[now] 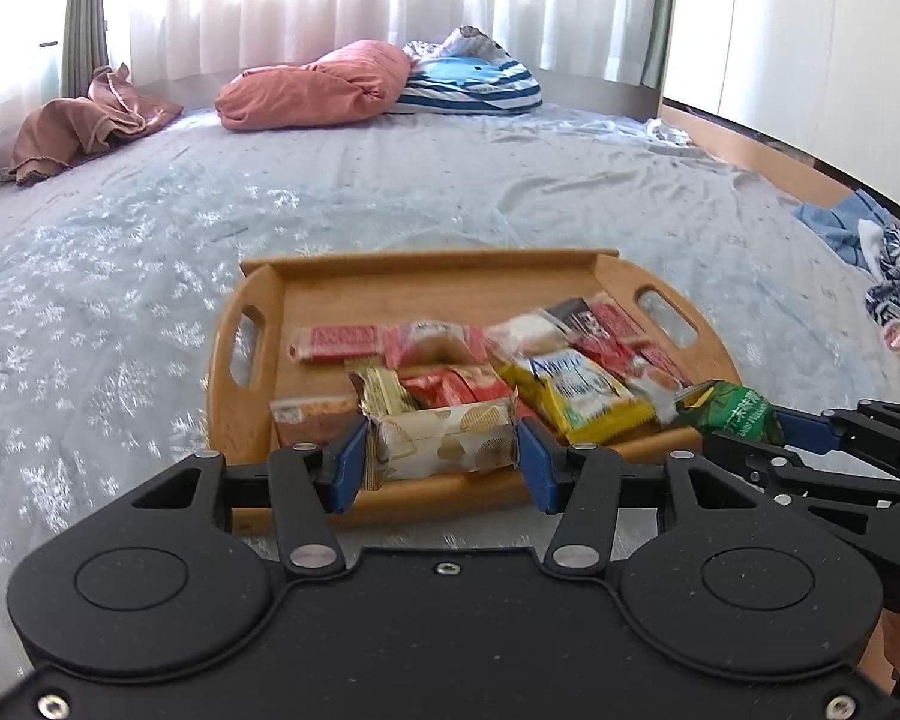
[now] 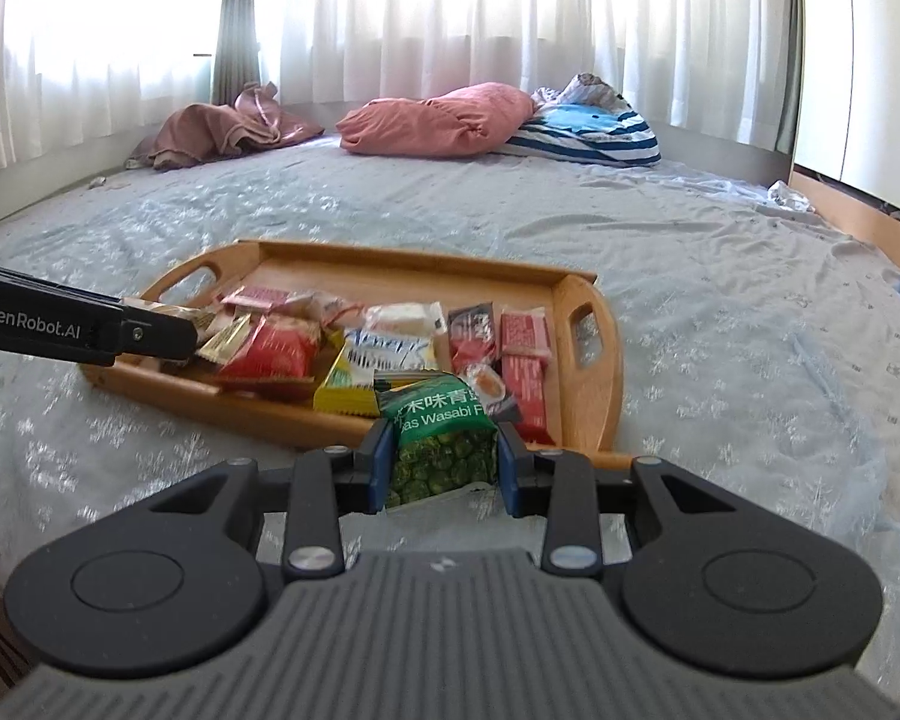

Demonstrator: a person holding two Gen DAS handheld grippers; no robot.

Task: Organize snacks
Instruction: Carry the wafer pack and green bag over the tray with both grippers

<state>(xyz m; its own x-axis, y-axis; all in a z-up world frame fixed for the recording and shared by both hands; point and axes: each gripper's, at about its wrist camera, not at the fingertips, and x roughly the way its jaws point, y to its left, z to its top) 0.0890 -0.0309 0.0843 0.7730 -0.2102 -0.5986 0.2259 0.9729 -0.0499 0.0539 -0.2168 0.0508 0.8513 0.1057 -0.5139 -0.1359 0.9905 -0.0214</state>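
The left gripper (image 1: 442, 461) points level across the near rim of the wooden tray (image 1: 252, 396), its blue fingers (image 1: 350, 463) clamped on either end of a white gold-patterned snack packet (image 1: 444, 441). The right gripper (image 2: 444, 465) sits low at the tray's near right corner, its fingers (image 2: 378, 465) squeezing a green wasabi pea bag (image 2: 441, 438) from both sides. The tray rests on the bed (image 2: 720, 300), filled with red, yellow and white snack packs (image 1: 570, 387).
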